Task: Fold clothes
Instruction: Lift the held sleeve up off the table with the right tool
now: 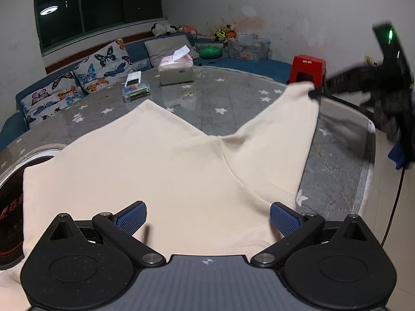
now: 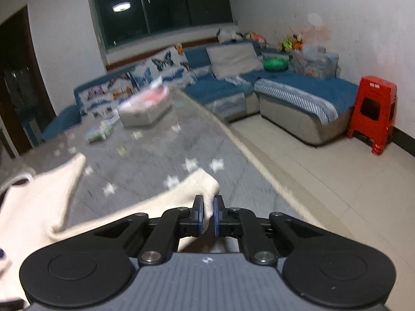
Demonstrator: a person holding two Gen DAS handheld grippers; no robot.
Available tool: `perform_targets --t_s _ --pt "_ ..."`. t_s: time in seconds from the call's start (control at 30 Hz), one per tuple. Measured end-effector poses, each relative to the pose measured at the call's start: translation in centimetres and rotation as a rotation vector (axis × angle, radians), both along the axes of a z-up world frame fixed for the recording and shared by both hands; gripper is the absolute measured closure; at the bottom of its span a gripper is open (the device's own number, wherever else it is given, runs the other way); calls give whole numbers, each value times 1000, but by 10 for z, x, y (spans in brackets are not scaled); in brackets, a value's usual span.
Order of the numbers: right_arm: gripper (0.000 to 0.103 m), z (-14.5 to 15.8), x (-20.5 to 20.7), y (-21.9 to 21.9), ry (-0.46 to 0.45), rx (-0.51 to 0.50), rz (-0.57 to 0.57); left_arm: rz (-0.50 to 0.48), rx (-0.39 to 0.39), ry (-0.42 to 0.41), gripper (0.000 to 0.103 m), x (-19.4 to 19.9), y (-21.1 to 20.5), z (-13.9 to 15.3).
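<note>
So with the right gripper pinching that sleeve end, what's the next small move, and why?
Probably carry the sleeve inward over the cream garment body. The right gripper is shut on the cuff and holds it lifted off the table, while the left gripper hangs open above the body, gripping nothing.

Grey star-print bench (image 1: pixel 220 98) carries a tissue box (image 1: pixel 176 71) and a small clear box of bits (image 1: pixel 136 90). Behind it: blue corner sofa (image 2: pixel 298 88) with butterfly cushions (image 1: pixel 103 64), a grey cushion (image 2: pixel 233 57), a green bowl (image 1: pixel 209 51), plush toys (image 1: pixel 166 29). Red plastic stool (image 2: pixel 373 114) at the wall. Dark window (image 1: pixel 98 5) reflects a ceiling lamp.
</note>
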State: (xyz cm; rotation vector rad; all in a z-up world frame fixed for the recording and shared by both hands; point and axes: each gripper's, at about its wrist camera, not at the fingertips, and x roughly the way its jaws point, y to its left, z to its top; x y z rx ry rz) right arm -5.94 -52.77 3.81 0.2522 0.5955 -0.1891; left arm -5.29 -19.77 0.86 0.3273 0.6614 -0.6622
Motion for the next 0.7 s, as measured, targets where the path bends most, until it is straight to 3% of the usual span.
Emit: perform_targets --t_s 0.37,0.7 --pt "96 76 -4 56 -148 -62 198 7 -13 6 0 0 -1 -5" --pt "96 124 -6 125 -227 -106 413 111 -98 -17 0 -8 45 17"
